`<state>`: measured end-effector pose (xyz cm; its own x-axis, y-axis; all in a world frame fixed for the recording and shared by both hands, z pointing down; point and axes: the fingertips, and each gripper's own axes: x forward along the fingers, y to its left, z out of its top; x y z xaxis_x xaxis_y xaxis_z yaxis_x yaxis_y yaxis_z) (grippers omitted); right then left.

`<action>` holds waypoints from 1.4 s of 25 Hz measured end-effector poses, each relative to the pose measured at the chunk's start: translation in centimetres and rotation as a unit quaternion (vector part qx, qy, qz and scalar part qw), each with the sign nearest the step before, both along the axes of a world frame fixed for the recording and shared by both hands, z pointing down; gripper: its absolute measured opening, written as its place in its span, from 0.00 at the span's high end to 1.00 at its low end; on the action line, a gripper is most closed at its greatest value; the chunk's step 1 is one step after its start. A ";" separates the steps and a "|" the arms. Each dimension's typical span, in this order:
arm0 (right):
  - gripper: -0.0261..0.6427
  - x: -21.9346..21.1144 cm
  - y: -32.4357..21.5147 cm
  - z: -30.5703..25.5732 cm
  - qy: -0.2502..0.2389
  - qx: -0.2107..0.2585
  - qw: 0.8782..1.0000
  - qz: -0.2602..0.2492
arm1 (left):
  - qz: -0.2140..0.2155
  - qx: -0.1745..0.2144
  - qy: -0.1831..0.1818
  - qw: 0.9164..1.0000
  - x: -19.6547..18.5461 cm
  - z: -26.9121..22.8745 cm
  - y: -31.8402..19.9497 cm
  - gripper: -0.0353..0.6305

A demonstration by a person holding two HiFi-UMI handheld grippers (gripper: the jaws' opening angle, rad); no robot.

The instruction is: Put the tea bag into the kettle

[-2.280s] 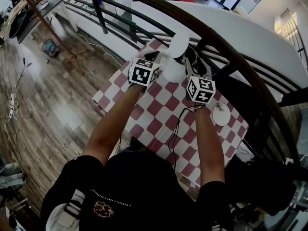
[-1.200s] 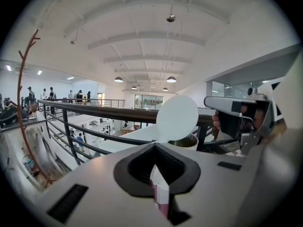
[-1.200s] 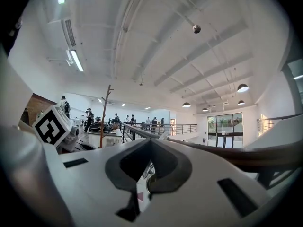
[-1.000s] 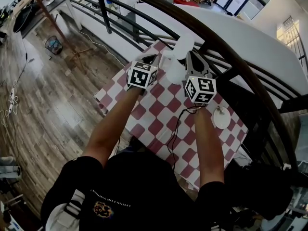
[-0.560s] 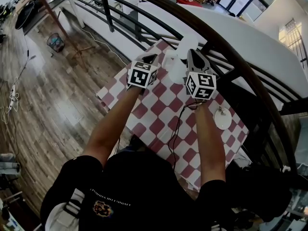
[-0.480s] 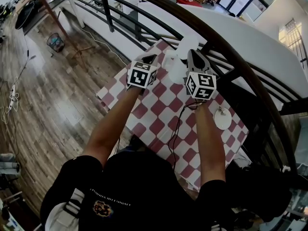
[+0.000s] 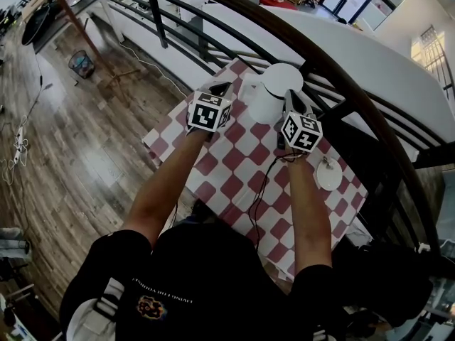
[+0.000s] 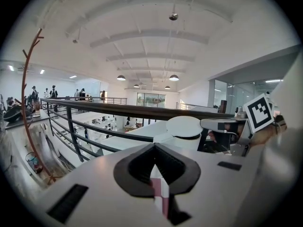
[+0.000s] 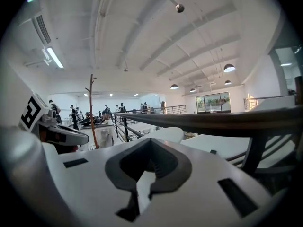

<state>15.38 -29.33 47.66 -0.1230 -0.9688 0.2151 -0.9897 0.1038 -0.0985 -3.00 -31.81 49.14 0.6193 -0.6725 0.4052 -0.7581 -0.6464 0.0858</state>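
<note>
One white plastic kettle [image 7: 264,105] is seen standing on the red-and-white checked tablecloth [image 7: 231,183]. Its round white lid [image 7: 282,77] is laid over the mouth, so the inside is hidden. The tea bag is made out in no view, and whether it lies within the kettle cannot be told. One small round white saucer [image 7: 333,180] is set well apart on the person's right, with something on it too small to be named. Two grippers are counted. The left gripper [image 8: 154,148] is held just left of the kettle, its jaws pressed together on nothing. The right gripper [image 9: 150,142] is held just beside the lid's right edge, its jaws likewise pressed together and empty.
</note>
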 end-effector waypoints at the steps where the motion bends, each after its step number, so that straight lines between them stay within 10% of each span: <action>1: 0.95 0.0 0.1 0.0 0.002 0.002 1.000 -0.002 | 0.000 0.000 -0.001 1.000 0.0 0.0 0.0 0.95; 35: 0.94 -0.2 -0.1 1.7 0.010 -0.017 1.000 -0.001 | -0.001 -0.011 -0.006 1.000 -0.3 1.5 0.3 0.95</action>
<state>15.22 -29.38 49.32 -0.1205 -0.9609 0.2495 -0.9912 0.1027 -0.0829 -3.29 -31.53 50.65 0.6123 -0.6644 0.4286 -0.7608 -0.6426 0.0907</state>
